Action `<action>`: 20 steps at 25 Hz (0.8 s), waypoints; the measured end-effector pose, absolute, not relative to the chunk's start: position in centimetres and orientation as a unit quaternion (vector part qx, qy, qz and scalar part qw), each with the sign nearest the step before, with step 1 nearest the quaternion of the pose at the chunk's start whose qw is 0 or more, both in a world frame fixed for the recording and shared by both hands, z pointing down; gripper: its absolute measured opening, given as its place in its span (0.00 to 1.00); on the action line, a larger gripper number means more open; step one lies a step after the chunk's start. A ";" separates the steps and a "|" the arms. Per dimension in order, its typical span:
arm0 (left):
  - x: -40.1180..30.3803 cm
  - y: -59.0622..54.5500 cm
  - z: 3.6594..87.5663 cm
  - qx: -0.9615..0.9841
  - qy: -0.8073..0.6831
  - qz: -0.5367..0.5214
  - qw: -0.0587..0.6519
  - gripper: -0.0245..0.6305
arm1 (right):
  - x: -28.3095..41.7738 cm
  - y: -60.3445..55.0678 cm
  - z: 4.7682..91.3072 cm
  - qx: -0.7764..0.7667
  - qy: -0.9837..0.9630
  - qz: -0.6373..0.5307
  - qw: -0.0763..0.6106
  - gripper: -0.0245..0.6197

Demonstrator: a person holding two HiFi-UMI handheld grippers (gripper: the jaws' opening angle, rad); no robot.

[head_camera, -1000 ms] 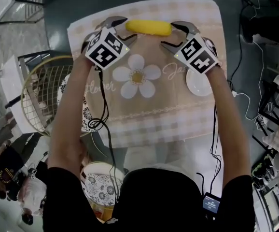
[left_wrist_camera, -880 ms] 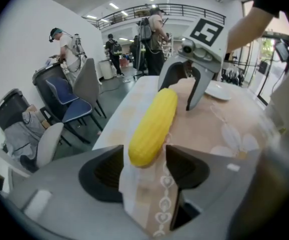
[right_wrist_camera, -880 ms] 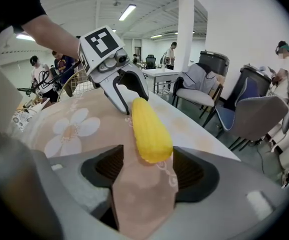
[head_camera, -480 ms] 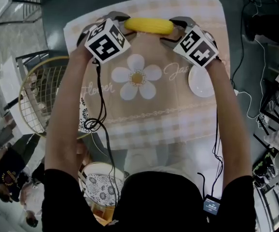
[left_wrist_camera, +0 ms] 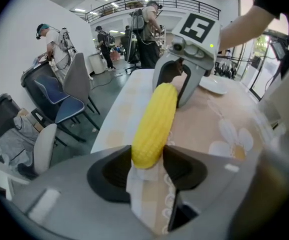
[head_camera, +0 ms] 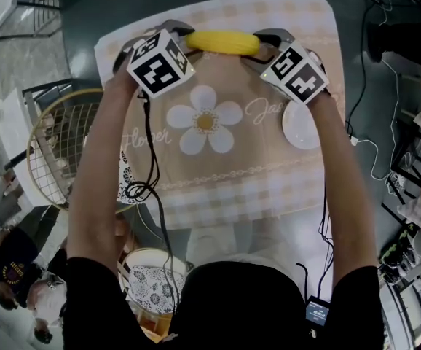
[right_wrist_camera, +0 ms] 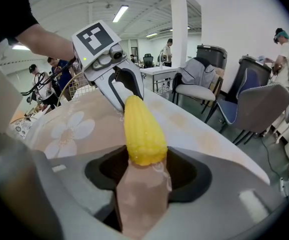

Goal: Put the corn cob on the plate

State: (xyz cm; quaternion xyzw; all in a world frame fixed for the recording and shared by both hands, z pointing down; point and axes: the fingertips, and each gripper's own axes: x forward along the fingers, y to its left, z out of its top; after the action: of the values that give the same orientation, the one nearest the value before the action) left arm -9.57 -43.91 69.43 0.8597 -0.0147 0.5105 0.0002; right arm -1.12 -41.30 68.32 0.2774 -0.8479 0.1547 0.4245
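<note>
A yellow corn cob [head_camera: 223,42] lies crosswise at the far edge of the table, on a beige cloth with a daisy print [head_camera: 207,119]. My left gripper [head_camera: 185,42] holds its left end and my right gripper [head_camera: 263,48] its right end. Both pairs of jaws have just been closing, and the pads now touch the cob's tips on both sides, as the left gripper view [left_wrist_camera: 157,124] and the right gripper view [right_wrist_camera: 142,129] show. A small white plate [head_camera: 301,126] sits on the cloth just under my right wrist, with nothing on it.
A round wire basket [head_camera: 57,144] stands left of the table, with a patterned bowl [head_camera: 152,275] below it near my body. Cables and equipment crowd the floor at right [head_camera: 407,181]. Chairs [right_wrist_camera: 254,109] and people stand beyond the table's far edge.
Both grippers have slid a little farther onto the ends of the corn cob. Their jaws have narrowed from wide open until they touch it.
</note>
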 end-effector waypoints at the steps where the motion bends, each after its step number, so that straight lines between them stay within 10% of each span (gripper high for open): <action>1: -9.7 -43.8 69.4 0.858 -0.011 0.513 0.004 0.37 | -1.2 -41.2 68.2 0.277 -0.848 0.156 0.423 0.40; 20: -3.7 -37.9 66.2 0.852 0.047 0.520 -0.037 0.36 | 4.5 -34.3 65.3 0.320 -0.834 0.186 0.409 0.40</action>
State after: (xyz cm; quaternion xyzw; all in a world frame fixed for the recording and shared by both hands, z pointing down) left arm -3.75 -37.88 66.21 0.8523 0.0471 0.5196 -0.0372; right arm 4.45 -34.29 65.27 0.3200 -0.8341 0.1857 0.4092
